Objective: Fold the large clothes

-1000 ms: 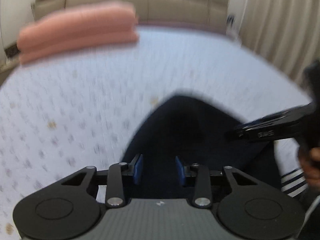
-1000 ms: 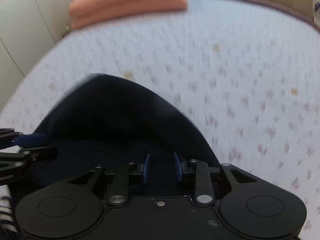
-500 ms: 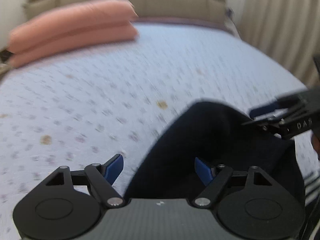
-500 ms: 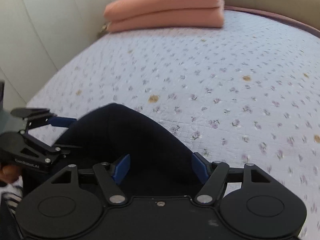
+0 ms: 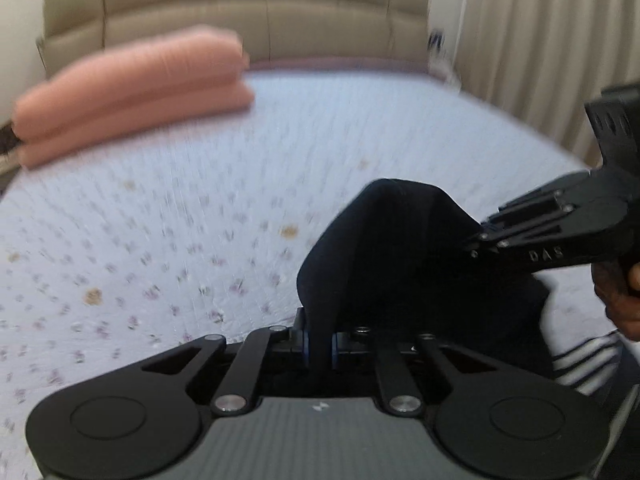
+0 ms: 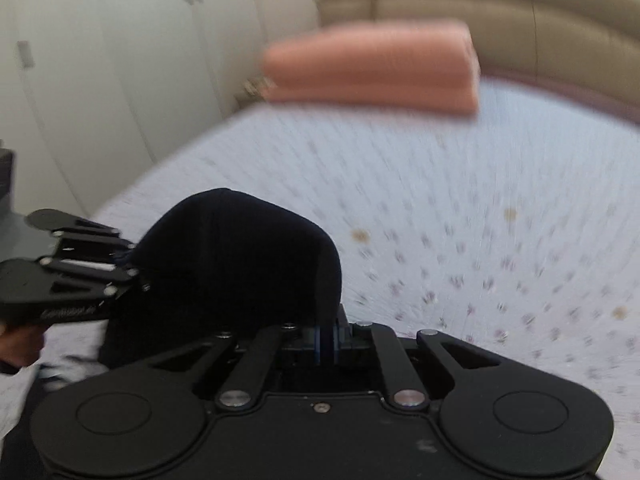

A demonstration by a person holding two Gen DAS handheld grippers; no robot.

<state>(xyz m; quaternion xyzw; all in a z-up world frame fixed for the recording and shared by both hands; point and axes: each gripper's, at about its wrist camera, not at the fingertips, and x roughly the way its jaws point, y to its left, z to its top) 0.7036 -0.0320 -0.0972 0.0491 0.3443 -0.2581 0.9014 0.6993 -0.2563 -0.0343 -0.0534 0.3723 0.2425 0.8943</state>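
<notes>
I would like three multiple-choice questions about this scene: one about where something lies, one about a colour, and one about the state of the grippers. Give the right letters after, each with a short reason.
1. Where does the folded blanket lie?
A. At the far end of the bed, near the headboard
B. Under the dark garment
C. On the floor

2. What colour is the garment that is being handled?
A. Pink
B. Dark navy, almost black
C. White

3. How do the two grippers stand?
A. Both open, away from the cloth
B. Only the left one shut
C. Both shut on the cloth

Answers:
1 A: the pink blanket rests on the flowered bedspread just before the beige headboard.
2 B: the dark garment looks navy-black in both views.
3 C: the left gripper and the right gripper each pinch a fold of it between blue pads.
</notes>
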